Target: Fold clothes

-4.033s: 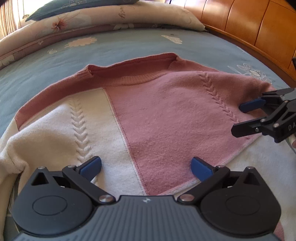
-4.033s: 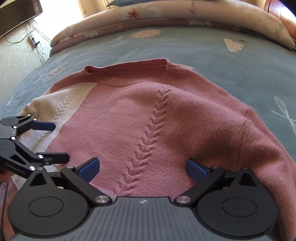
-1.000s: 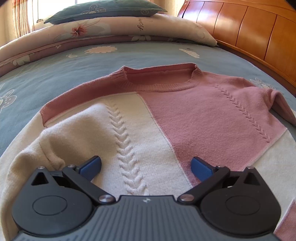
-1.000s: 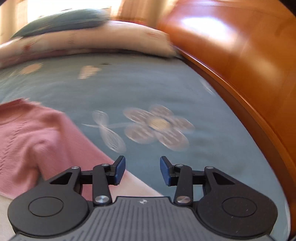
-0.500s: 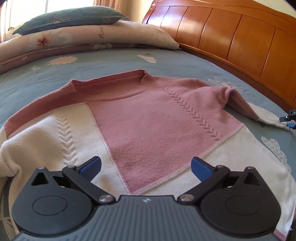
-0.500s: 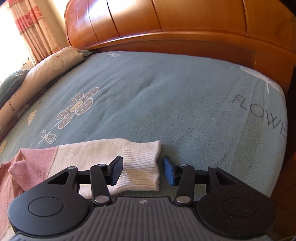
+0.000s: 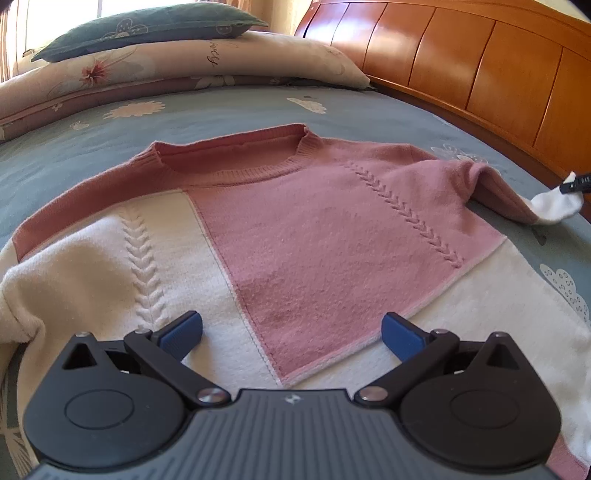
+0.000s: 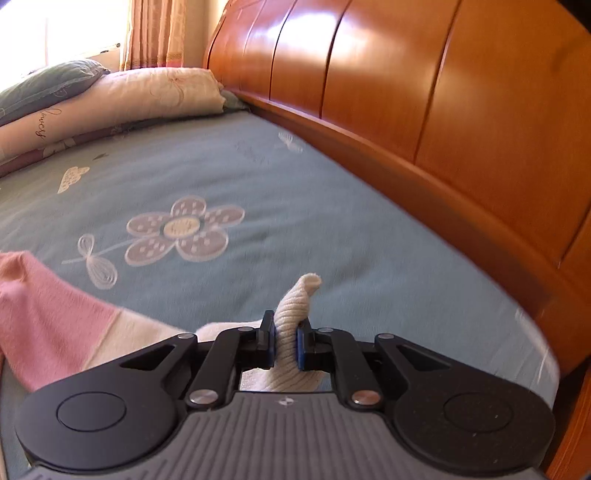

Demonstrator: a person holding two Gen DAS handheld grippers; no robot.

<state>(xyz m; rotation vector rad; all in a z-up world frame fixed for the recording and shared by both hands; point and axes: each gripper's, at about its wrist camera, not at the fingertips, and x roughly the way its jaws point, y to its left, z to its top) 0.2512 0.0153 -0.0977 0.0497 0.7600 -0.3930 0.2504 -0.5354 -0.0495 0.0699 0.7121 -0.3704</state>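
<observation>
A pink and cream knitted sweater (image 7: pixel 332 236) lies flat, front up, on the blue bedspread (image 7: pixel 92 147), neck towards the pillows. My left gripper (image 7: pixel 291 332) is open and empty, hovering just above the sweater's lower body. My right gripper (image 8: pixel 285 345) is shut on the cream ribbed sleeve cuff (image 8: pixel 295 306), which pokes up between the pads. In the left wrist view the cuff (image 7: pixel 554 206) is lifted off the bed at the far right, with the right gripper's tip (image 7: pixel 576 182) on it.
A wooden headboard (image 8: pixel 424 110) runs along the right side of the bed, close to my right gripper. Floral pillows (image 7: pixel 166 70) and a dark cushion (image 7: pixel 147 26) are stacked at the far end. The bedspread (image 8: pixel 295 206) has flower prints.
My right gripper has closed on the cream sleeve cuff and lifted it off the bed. My left gripper has stayed open above the sweater, shifting only slightly.
</observation>
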